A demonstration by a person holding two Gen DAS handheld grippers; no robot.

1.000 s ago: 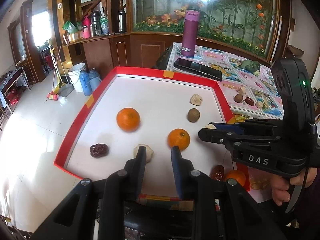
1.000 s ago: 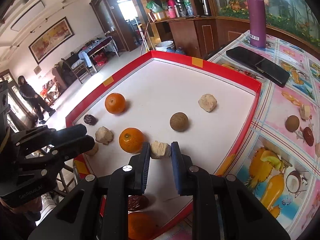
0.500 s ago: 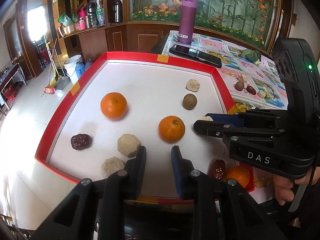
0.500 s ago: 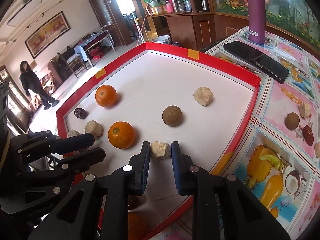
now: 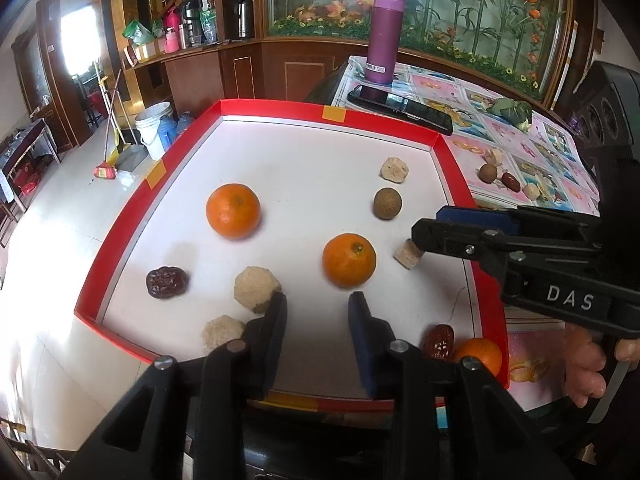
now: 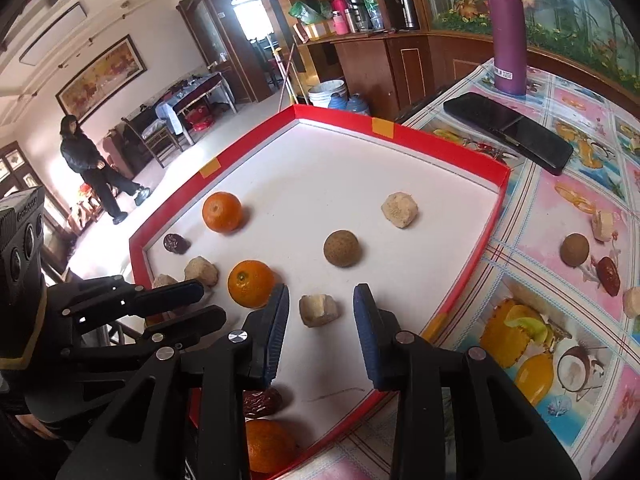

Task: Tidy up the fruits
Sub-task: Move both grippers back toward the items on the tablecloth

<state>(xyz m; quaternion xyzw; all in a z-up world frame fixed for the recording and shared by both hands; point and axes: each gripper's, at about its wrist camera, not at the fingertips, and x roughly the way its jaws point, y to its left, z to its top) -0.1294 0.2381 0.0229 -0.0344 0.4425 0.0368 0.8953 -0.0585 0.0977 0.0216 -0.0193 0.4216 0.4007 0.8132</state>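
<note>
A red-rimmed white tray (image 5: 120, 236) holds two oranges (image 5: 233, 211) (image 5: 349, 255), a brown round fruit (image 5: 387, 203), a dark date (image 5: 166, 282) and beige lumps (image 5: 256, 289). My left gripper (image 5: 317, 308) hovers over the tray's near edge, its jaws opening with nothing between them. In the right wrist view a beige chunk (image 6: 319, 310) lies on the tray floor between the fingers of my right gripper (image 6: 320, 300). Those jaws are opening and the pads stand clear of the chunk. A second date (image 5: 439, 342) and a small orange (image 5: 479, 356) sit in the near right corner.
A purple bottle (image 5: 385, 36) and a black phone (image 5: 400, 109) lie beyond the tray on the patterned tablecloth. More small fruits (image 6: 574, 250) rest on the cloth to the right. A person (image 6: 92, 164) stands far off in the room.
Both grippers' jaws have spread apart. The right gripper has let go of the beige chunk, which now rests on the tray between its fingers.
</note>
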